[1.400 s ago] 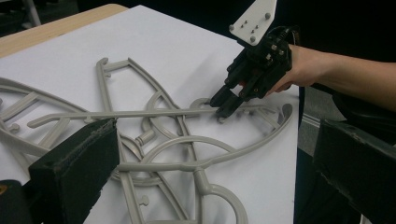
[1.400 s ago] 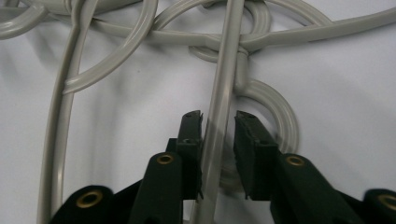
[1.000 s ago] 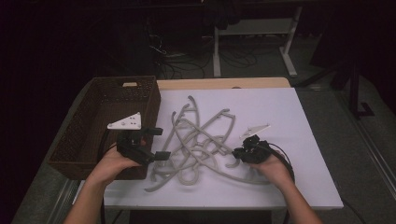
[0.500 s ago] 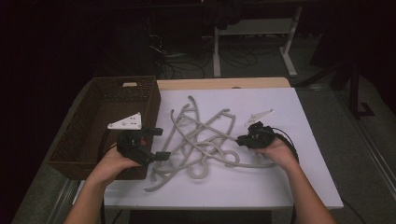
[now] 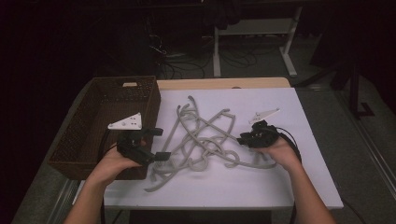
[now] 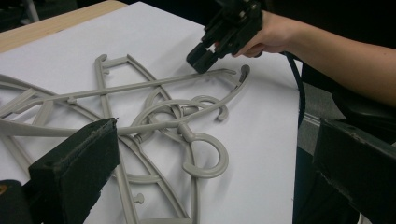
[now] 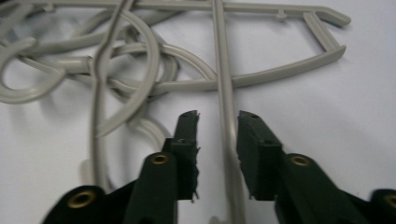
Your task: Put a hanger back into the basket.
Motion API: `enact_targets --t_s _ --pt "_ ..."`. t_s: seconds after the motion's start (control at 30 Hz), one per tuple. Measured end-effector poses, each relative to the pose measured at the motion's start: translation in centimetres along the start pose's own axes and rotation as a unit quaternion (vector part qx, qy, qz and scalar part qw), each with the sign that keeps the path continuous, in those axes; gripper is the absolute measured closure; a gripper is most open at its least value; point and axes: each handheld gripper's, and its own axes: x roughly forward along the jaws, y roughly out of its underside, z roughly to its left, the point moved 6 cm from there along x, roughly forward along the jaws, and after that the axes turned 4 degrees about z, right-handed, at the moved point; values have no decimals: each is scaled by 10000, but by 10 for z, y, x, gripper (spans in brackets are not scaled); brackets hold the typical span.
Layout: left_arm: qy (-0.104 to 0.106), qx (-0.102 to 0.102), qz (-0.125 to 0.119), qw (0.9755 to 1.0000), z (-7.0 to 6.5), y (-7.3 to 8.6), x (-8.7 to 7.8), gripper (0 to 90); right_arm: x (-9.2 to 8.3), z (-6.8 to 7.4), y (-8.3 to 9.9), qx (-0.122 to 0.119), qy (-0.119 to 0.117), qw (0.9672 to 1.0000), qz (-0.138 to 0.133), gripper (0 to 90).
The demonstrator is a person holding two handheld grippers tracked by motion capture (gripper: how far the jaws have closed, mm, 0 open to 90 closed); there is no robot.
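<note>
Grey hanger bar (image 7: 227,116) between right gripper (image 7: 218,122) fingers

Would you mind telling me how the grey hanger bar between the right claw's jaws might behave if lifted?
The hanger bar looks like thin, smooth plastic: probably light, fairly stiff, perhaps slippery. It crosses the other hangers, whose hooks interlock, so lifting would likely drag neighbours along.

Grey plastic hangers (image 5: 205,140): tangled pile, flat on white sheet (image 5: 280,186), mid-table, just right of basket (image 5: 93,126). Hooks interlocked near centre (image 6: 205,158); arms splay toward far edge and near left. One straight bar (image 7: 226,107) extends right.
</note>
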Motion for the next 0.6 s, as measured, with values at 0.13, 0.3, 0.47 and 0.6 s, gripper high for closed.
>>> enact_targets --t_s 0.13,0.3,0.47,0.6 --pt "-4 3 -2 10000 0 0 0 2 -14 15 1 11 -34 10000 -71 812" --pt "-3 5 -3 10000 0 0 0 2 -24 37 20 28 -58 10000 39 888" --pt "-10 1 -4 10000 0 0 0 2 -30 53 35 61 -196 9998 62 890" --pt "-13 2 -3 10000 0 0 -1 2 -30 65 46 50 -280 9995 141 890"
